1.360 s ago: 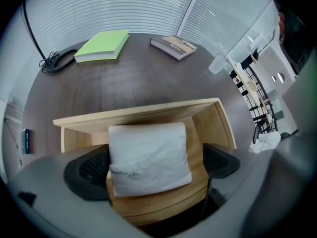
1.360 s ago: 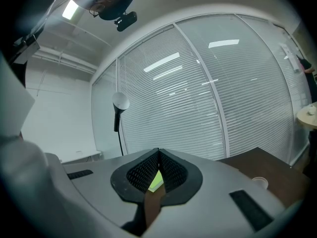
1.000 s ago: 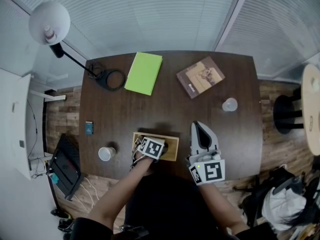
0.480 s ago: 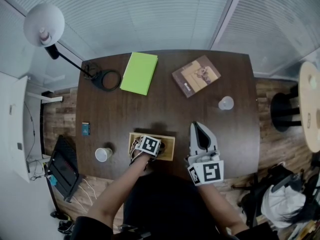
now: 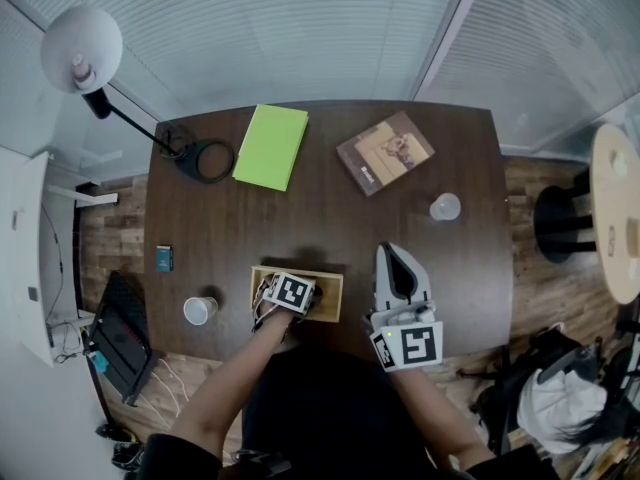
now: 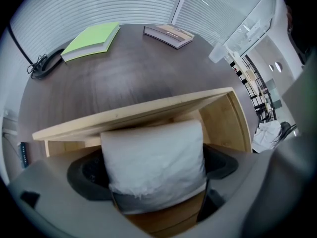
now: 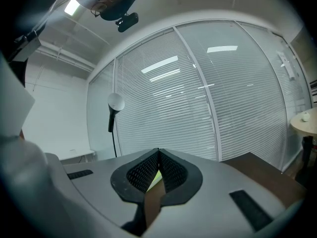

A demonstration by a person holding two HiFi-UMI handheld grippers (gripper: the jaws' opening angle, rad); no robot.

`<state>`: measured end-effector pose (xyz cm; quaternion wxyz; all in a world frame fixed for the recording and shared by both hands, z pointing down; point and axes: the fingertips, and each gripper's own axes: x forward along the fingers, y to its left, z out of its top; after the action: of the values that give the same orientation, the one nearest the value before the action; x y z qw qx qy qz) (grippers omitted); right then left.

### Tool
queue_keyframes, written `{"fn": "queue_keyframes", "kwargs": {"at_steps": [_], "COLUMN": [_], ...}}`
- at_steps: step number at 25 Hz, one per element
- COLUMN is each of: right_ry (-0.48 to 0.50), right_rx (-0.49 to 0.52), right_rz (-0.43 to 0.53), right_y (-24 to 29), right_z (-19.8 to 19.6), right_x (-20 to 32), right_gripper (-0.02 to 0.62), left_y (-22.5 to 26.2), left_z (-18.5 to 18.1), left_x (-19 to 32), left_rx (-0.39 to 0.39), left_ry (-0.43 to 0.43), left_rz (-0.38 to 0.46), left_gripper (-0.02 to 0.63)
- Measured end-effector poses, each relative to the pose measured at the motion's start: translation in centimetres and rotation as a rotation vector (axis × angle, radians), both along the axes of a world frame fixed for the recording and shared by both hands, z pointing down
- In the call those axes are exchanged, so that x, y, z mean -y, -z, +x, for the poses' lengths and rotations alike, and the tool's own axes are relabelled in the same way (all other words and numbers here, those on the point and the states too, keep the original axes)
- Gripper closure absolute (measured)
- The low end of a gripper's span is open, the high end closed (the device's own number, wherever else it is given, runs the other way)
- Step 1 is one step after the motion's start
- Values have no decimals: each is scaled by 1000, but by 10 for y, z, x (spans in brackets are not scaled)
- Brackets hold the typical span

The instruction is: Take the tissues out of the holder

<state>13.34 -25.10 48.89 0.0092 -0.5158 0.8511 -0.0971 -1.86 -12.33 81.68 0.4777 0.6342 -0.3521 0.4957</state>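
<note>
Tissues (image 6: 153, 157) pinched by left gripper (image 6: 153, 171), partly inside holder (image 6: 133, 115); right gripper (image 7: 158, 157) pressed together

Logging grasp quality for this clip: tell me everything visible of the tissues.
The tissues are a white, soft, crinkled wad with a ragged lower edge, held between the left gripper's dark fingers, which press on both sides. Their top tucks under the pale wooden holder's slanted top board. In the head view the gripper covers them.

Table (image 5: 330, 223) bears holder (image 5: 331, 293), notebook (image 5: 271, 147), book (image 5: 385, 153), cup (image 5: 199, 310), tumbler (image 5: 445, 206).
</note>
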Motion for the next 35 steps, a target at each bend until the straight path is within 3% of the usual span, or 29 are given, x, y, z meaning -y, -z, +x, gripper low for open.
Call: {"fn": "queue_keyframes", "kwargs": {"at_steps": [10, 18, 22, 27, 30, 35], "right_ry": [28, 52, 61, 58, 63, 72], "right_rx": [10, 2, -7, -6, -9, -8], "right_rz": [-7, -3, 7, 9, 13, 14], "right_y": [0, -2, 3, 4, 4, 5], "right_z": [-16, -24, -28, -27, -30, -32], "right_x": [-10, -18, -19, -21, -24, -29], "right_gripper": [586, 586, 586, 586, 586, 586], "left_y": [-2, 7, 9, 16, 19, 27], "left_z": [1, 5, 4, 5, 2, -5], "left_x": [-1, -11, 14, -3, -4, -7], "left_rx": [-12, -68, -58, -108, -141, -124], "left_ry": [-1, -56, -97, -28, 19, 34], "left_rz": [-29, -40, 96, 9, 15, 36], "left_gripper": [57, 83, 86, 87, 87, 87]}}
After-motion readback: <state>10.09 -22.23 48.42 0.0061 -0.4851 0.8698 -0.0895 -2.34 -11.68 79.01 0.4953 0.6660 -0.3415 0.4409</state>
